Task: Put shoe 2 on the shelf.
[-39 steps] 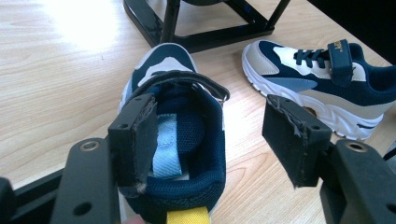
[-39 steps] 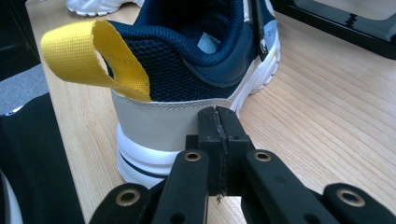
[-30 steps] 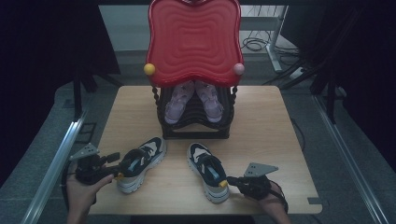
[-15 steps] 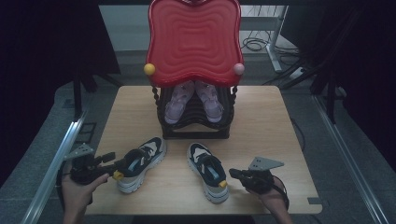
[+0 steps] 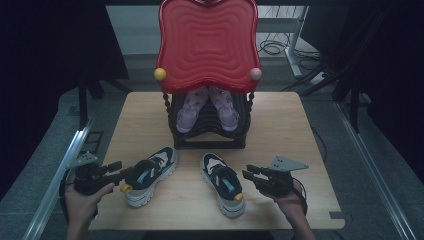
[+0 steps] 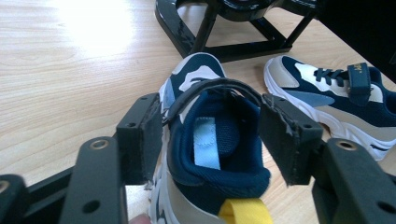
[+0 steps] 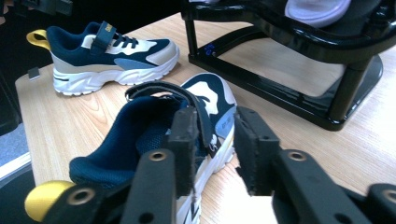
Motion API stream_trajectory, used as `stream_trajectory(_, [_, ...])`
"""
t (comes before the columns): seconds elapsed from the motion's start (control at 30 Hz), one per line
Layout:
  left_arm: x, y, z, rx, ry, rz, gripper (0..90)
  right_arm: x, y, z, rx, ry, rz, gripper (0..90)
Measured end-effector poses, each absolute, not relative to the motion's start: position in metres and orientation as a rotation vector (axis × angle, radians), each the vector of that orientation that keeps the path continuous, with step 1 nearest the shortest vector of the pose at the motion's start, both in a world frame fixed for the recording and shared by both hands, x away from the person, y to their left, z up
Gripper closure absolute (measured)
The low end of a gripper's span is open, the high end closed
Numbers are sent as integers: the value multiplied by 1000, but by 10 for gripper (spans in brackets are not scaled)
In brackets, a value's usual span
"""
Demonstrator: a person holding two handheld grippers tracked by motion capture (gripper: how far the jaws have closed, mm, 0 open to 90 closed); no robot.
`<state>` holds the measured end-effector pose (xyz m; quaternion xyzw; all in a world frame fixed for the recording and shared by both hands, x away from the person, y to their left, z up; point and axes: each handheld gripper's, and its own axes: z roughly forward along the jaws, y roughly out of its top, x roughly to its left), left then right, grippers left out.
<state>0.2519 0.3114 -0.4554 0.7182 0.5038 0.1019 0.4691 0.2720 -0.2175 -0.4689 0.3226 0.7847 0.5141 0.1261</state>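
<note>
Two navy, cream and white shoes on the counter [image 5: 295,150] before a black rack [image 5: 210,137], pale shoes inside. Left gripper [image 6: 212,135] spread wide around the left shoe [image 6: 205,154] heel, blank blue tag inside. Right gripper [image 7: 215,140] narrowly parted beside the right shoe [image 7: 154,135]; strap lettering too small to read.

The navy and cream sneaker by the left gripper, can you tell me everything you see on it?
The navy and cream sneaker is a small mesh-looking shoe with a thick white sole, a navy strap over the top, a pale blue label inside and a yellow heel loop. It stands upright on the wooden table, toe pointing toward the black shoe rack. The left gripper has its open jaws on either side of the heel opening; whether the pads touch it is unclear.
</note>
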Motion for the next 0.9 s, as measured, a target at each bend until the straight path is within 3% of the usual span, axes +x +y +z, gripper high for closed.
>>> stream_trajectory(0.33, [274, 311, -474, 1807, 1200, 190, 483, 271, -227, -472, 997, 2239, 1503, 558])
stream_trajectory(0.9, [298, 302, -486, 1927, 1183, 109, 535, 271, -226, -472, 994, 2234, 1492, 552])
